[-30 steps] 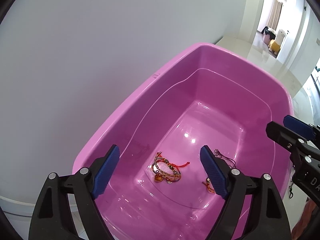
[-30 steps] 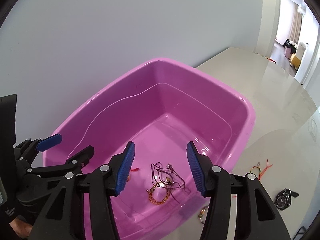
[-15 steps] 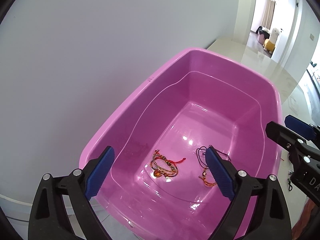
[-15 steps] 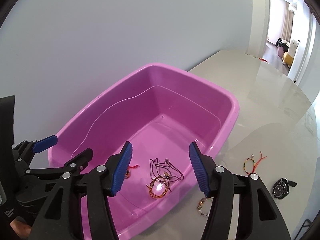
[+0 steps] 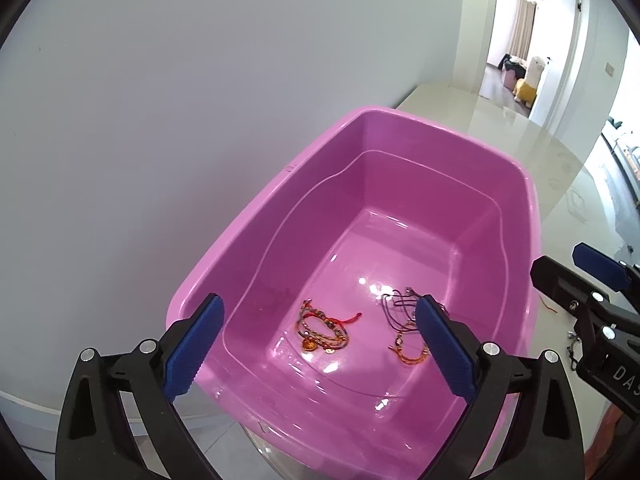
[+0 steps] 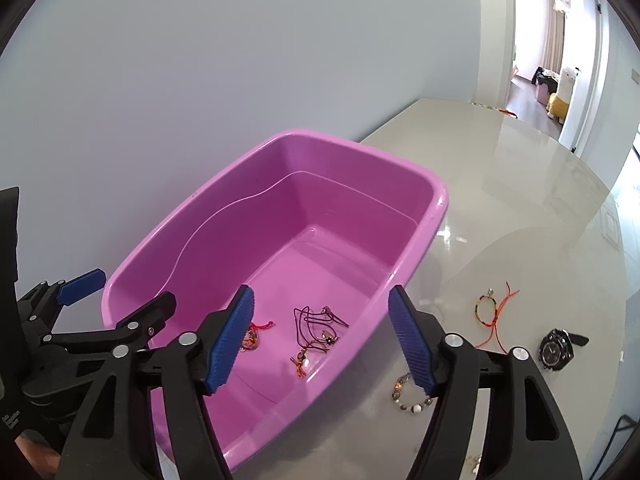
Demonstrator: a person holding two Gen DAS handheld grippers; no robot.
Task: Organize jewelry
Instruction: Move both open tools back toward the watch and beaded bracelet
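Both grippers empty, jaws spread, above the pink tub

Right gripper and left gripper hover released over the tub; next, swing right to the beaded bracelet on the table, nearest the tub, pinching its beads squarely.

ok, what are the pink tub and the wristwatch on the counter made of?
Pink tub: looks like moulded plastic, glossy; sharp light glints on its floor, rounded one-piece rim. Wristwatch: dark, slightly shiny case, likely metal or hard plastic; too small to tell. Counter: polished, stone-like, mirrors the light.
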